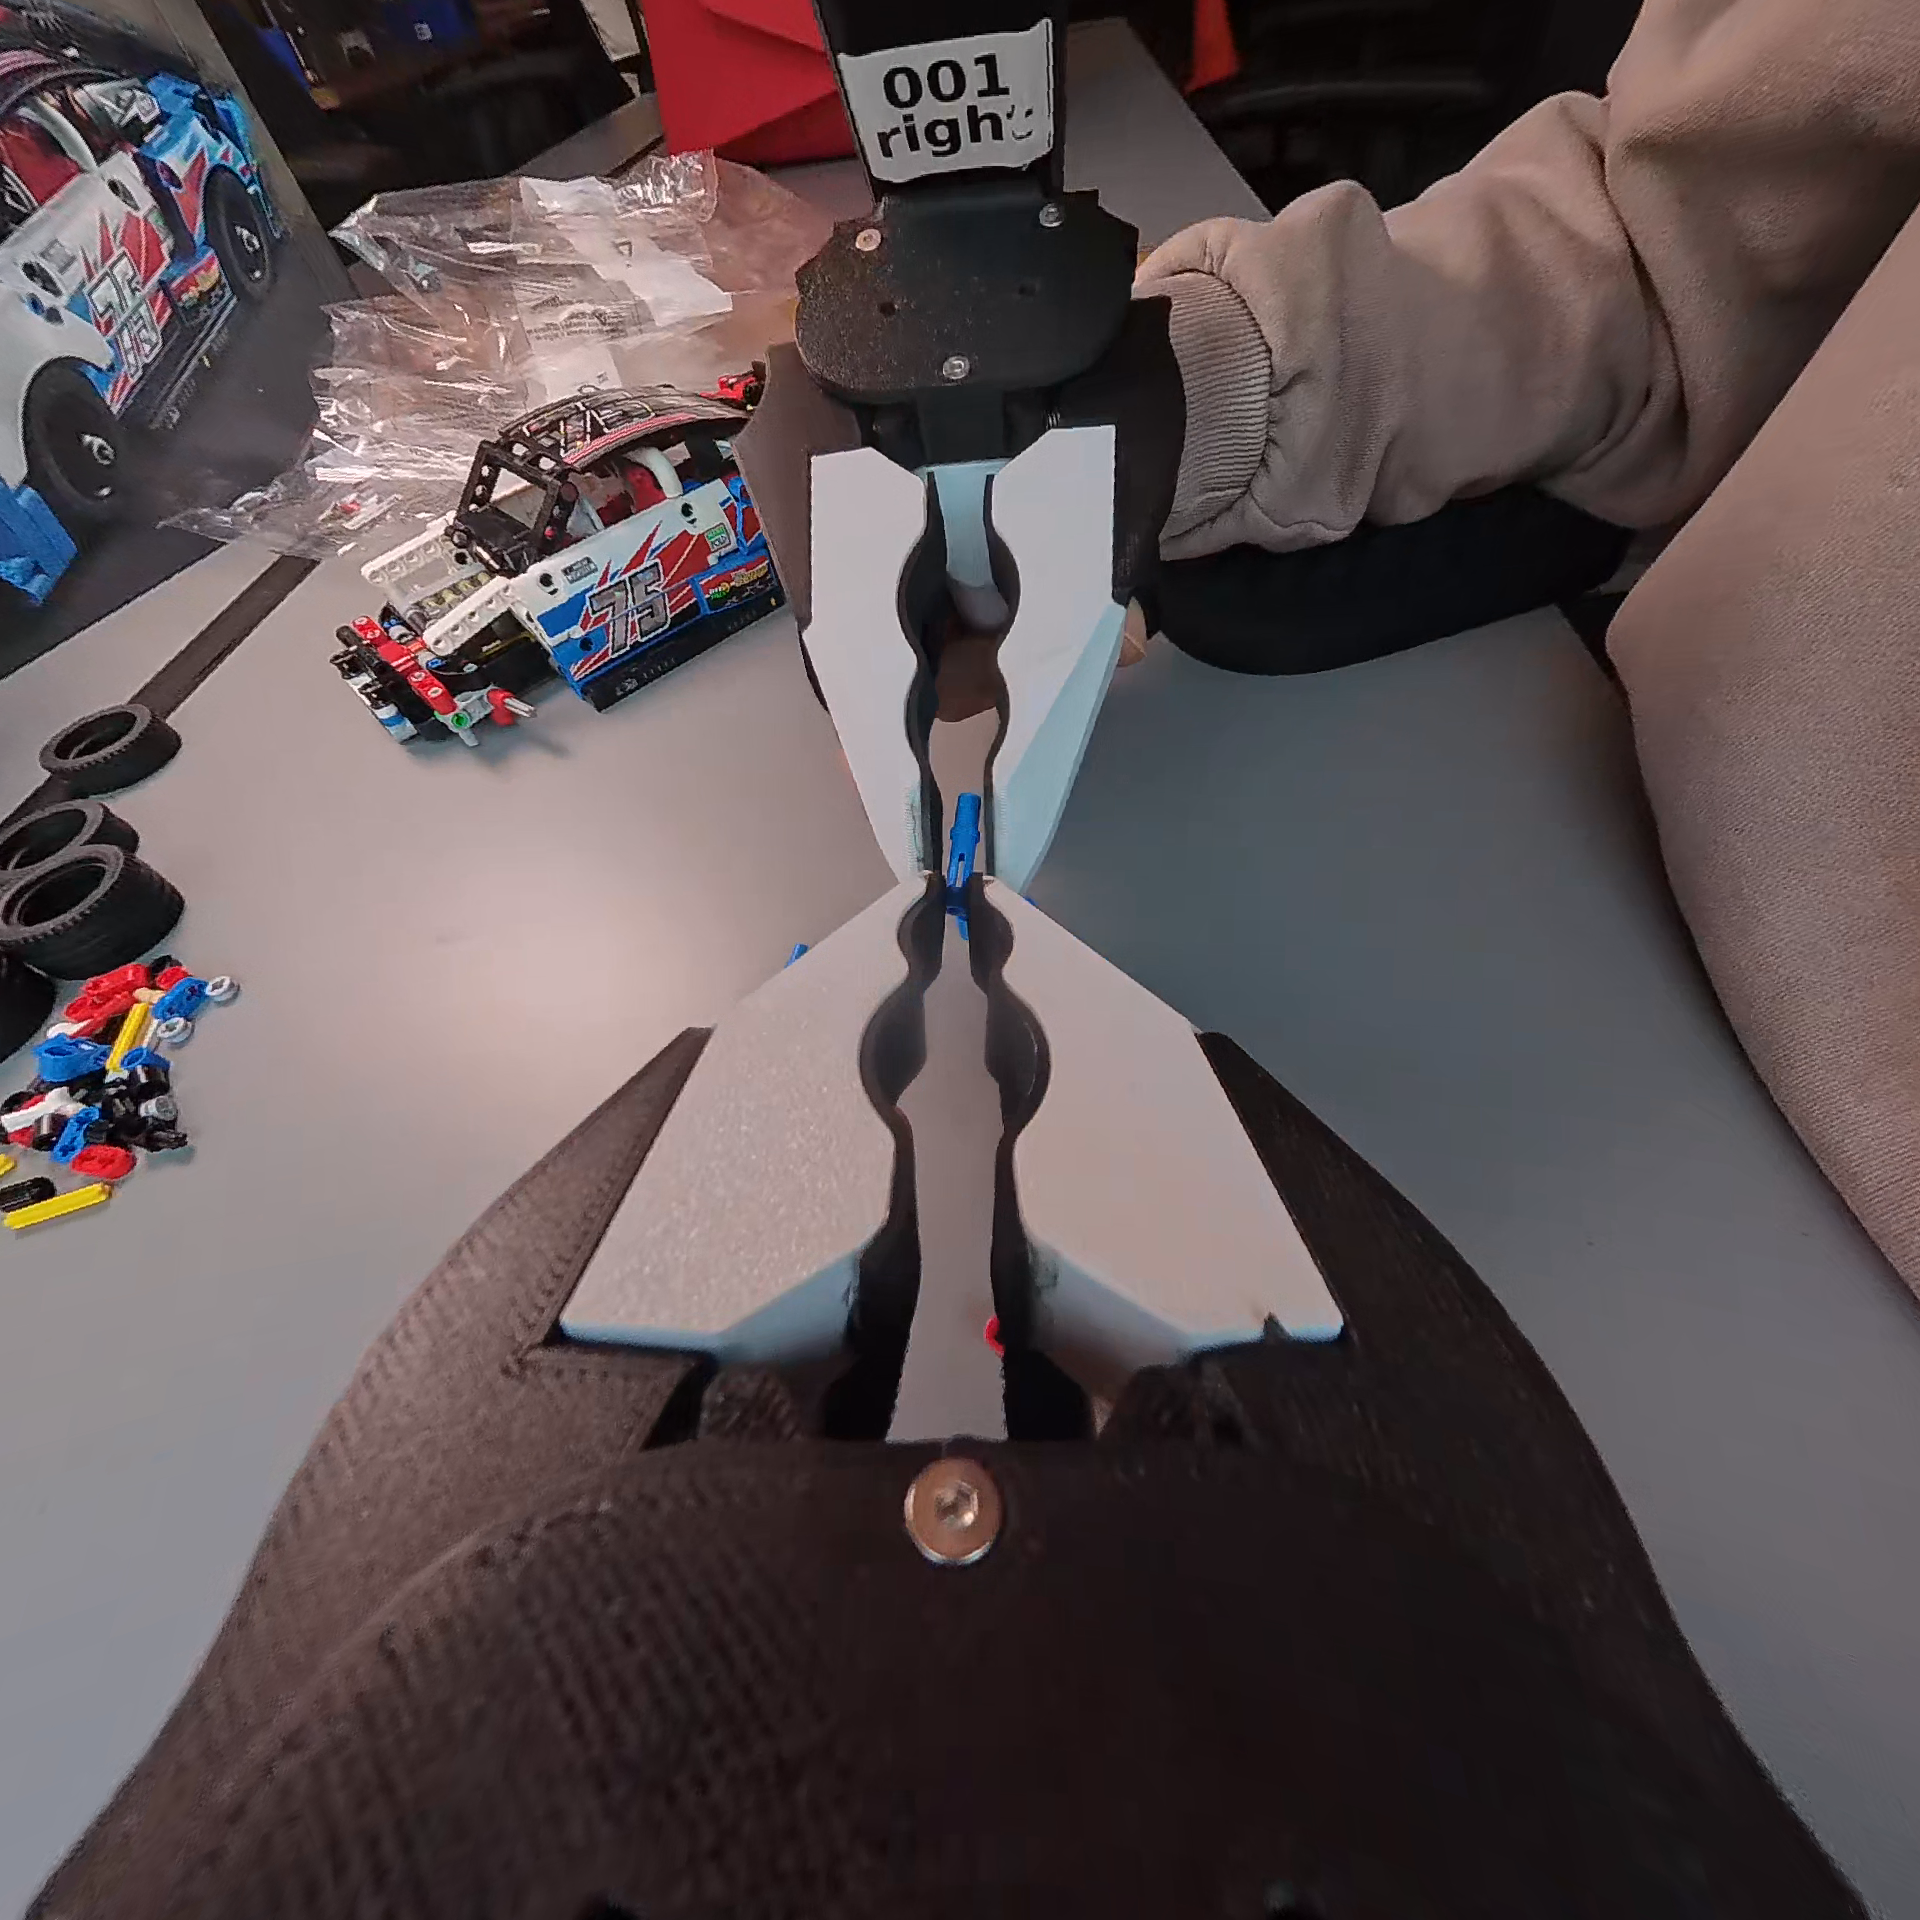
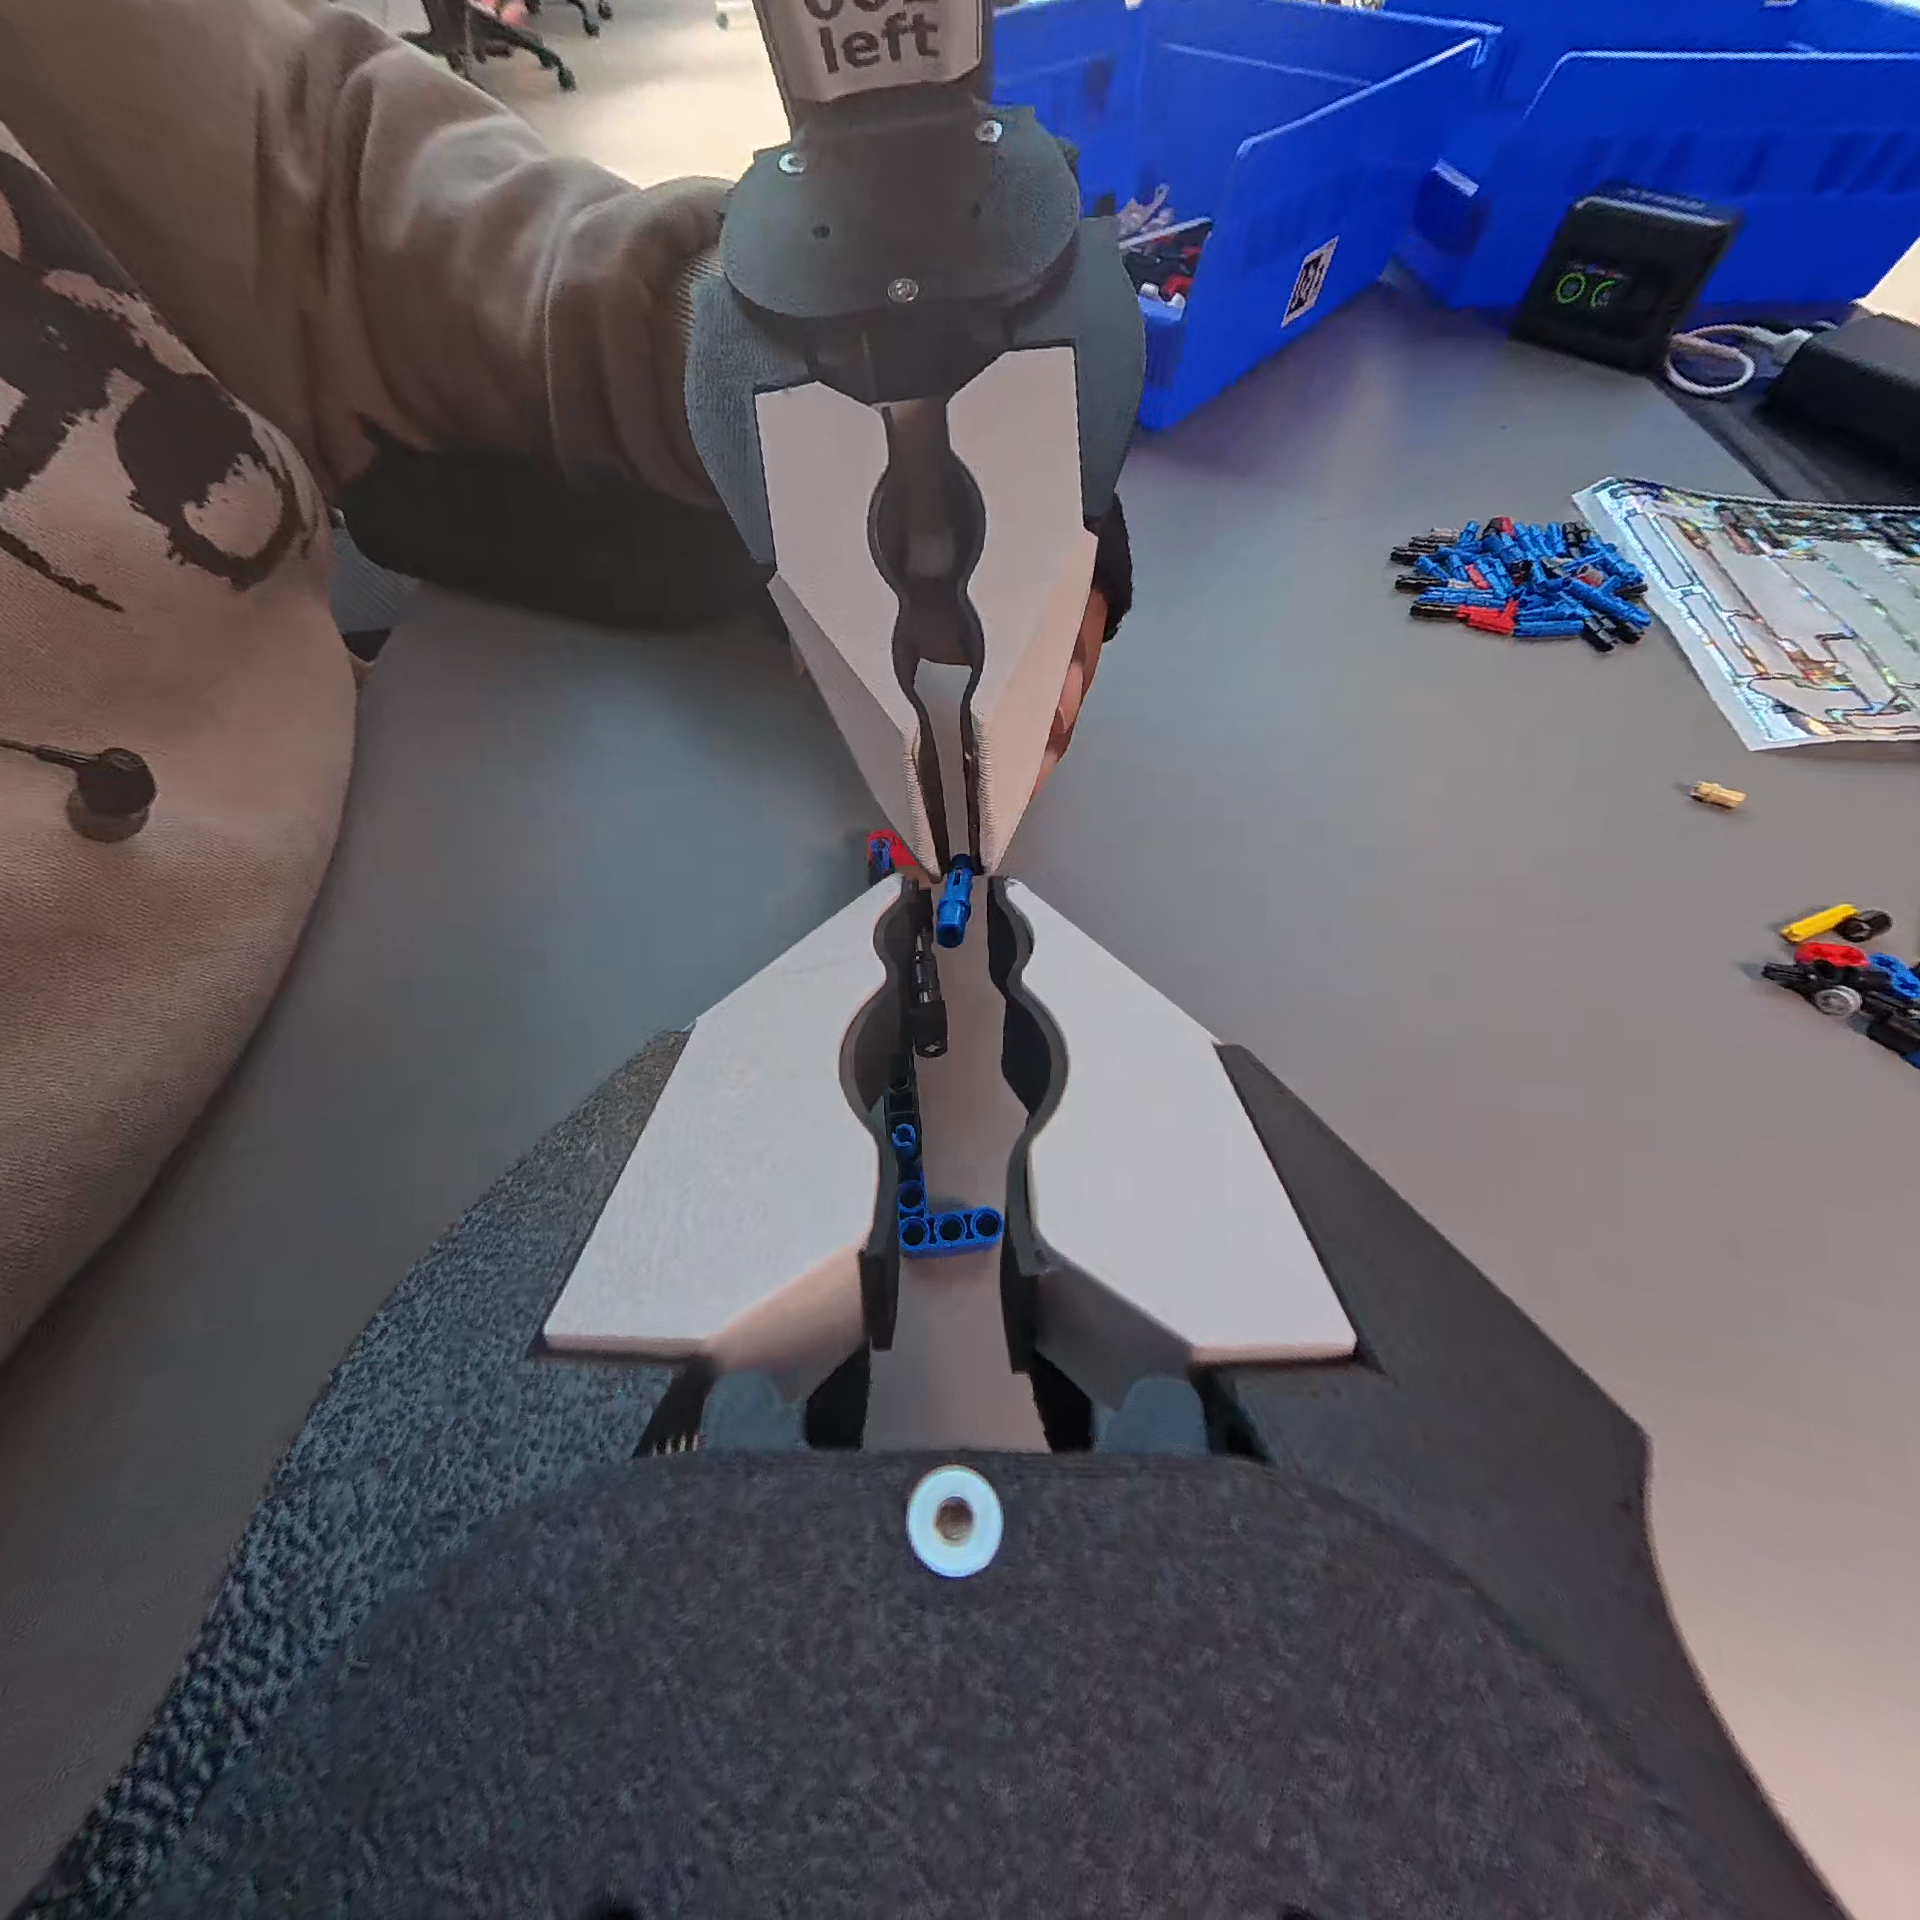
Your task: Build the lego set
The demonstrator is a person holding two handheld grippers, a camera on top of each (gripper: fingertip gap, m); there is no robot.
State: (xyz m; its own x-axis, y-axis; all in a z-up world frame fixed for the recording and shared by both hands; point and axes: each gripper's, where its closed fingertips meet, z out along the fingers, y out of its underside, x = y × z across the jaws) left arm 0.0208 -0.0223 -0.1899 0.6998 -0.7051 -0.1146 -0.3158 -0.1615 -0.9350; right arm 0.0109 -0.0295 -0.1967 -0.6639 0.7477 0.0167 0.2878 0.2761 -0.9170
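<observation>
The two grippers meet tip to tip above the grey table (image 1: 1403, 1039). My right gripper (image 2: 948, 885) is shut on a small blue pin (image 2: 953, 906), which also shows between its fingers in the left wrist view (image 1: 964, 831). My left gripper (image 1: 954, 885) is shut on a small blue part (image 1: 956, 906) that touches the pin's end; most of it is hidden. A black and blue L-shaped beam piece (image 2: 940, 1226) shows through the gap between my right fingers. I cannot tell whether it is held or lies on the table.
A partly built race car (image 1: 582, 582), tyres (image 1: 88, 894), loose parts (image 1: 104, 1070) and plastic bags (image 1: 520, 291) lie at the left. A pile of blue pins (image 2: 1527, 592), a sheet (image 2: 1766, 613) and blue bins (image 2: 1455, 156) are at the right. Sleeves flank both grippers. Only a small space, under 4 cm, lies between the two pairs of fingers. From either gripper's tips it is about 25 cm to the partly built race car (image 1: 582, 582).
</observation>
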